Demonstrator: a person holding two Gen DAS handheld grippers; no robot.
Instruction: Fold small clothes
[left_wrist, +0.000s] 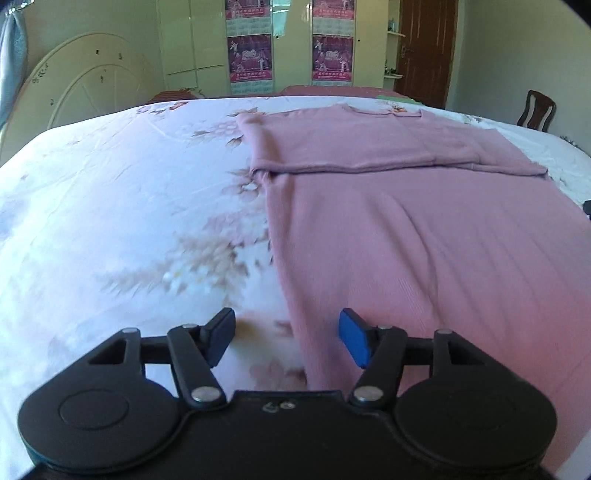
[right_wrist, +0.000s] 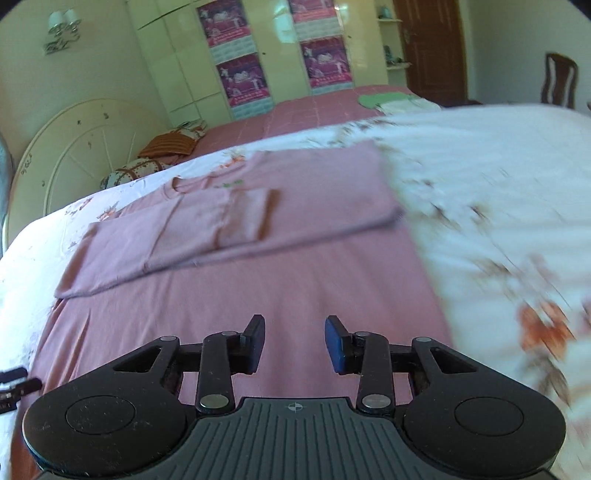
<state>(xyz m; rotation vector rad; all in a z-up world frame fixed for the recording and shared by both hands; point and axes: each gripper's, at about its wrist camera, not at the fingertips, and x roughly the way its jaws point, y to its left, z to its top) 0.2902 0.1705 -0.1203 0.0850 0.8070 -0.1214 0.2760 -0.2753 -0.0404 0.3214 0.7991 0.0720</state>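
A pink long-sleeved top (left_wrist: 406, 229) lies flat on a white floral bedsheet (left_wrist: 110, 206), its sleeves folded across the chest. My left gripper (left_wrist: 287, 338) is open and empty, low over the top's left edge near the hem. In the right wrist view the same top (right_wrist: 258, 266) fills the middle, with a folded sleeve (right_wrist: 221, 221) lying across it. My right gripper (right_wrist: 294, 343) is open and empty, just above the lower part of the top. The near hem is hidden under both grippers.
A second bed with a pink cover (right_wrist: 314, 107) and folded clothes (right_wrist: 391, 99) stands behind. A white headboard (left_wrist: 81, 85) is at the left, wardrobes with posters (left_wrist: 251, 55) at the back, and a wooden chair (left_wrist: 535, 110) and brown door (left_wrist: 424, 48) at the right.
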